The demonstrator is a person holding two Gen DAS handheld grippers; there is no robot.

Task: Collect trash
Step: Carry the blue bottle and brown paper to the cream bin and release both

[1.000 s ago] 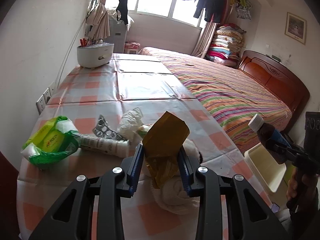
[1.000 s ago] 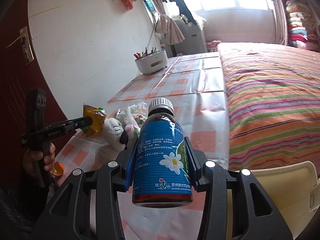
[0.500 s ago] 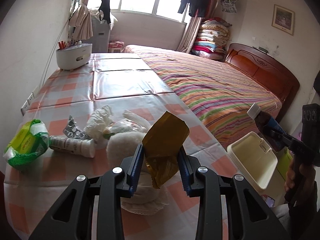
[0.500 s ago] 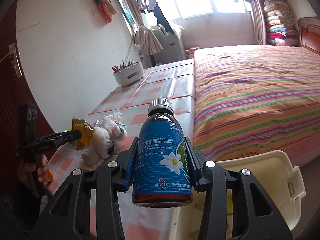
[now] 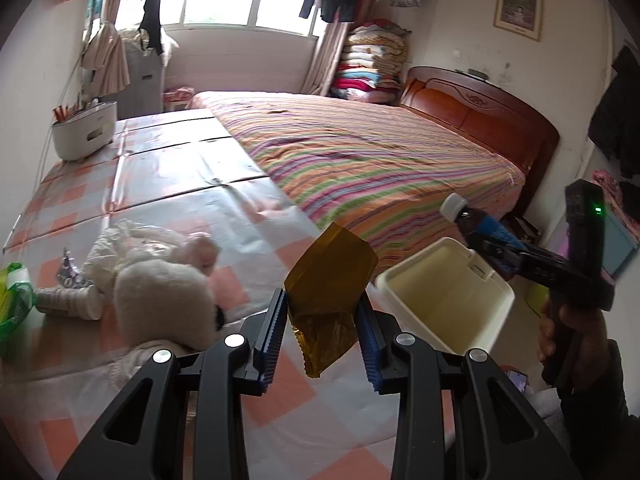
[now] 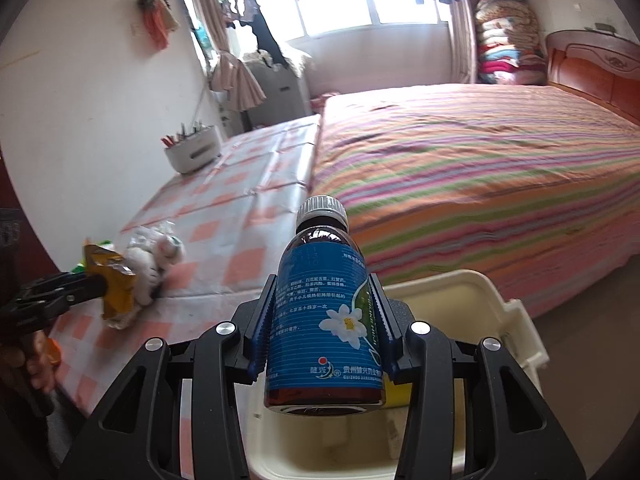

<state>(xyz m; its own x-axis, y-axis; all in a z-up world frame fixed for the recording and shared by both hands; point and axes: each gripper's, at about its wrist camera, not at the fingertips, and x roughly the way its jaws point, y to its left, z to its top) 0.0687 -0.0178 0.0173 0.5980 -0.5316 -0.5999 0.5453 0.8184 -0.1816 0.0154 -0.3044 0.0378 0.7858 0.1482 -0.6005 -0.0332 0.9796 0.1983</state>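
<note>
The left gripper (image 5: 322, 322) is closed on a crumpled, shiny golden-brown wrapper (image 5: 328, 280), which sticks up between its blue pads. The right gripper (image 6: 325, 334) is closed on a brown glass medicine bottle with a blue label and a silver cap (image 6: 325, 316), held upright with the cap on top.

The cream plastic bin with its open lid (image 5: 444, 300) stands on the floor just beside the table corner, at the foot of the striped bed (image 5: 380, 160). In the left view it sits at about 3 o'clock from the wrapper. In the right view the bin (image 6: 460, 292) is right under and behind the bottle, at 6 o'clock.

The step in hand looks like carrying both things to the bin. To do it well, each thing should be over the open mouth before its gripper lets go. The bottle is heavy and made of glass, so it is best to go low first and drop it softly. The wrapper is light and may cling to a pad or float away.

More trash waits on the pink checked tablecloth (image 5: 168, 184): a white tube (image 5: 68, 302), a green bag (image 5: 12, 308) and crumpled white tissue (image 5: 108, 244), around 9 o'clock. The white plush toy (image 5: 160, 296) is probably not trash.
</note>
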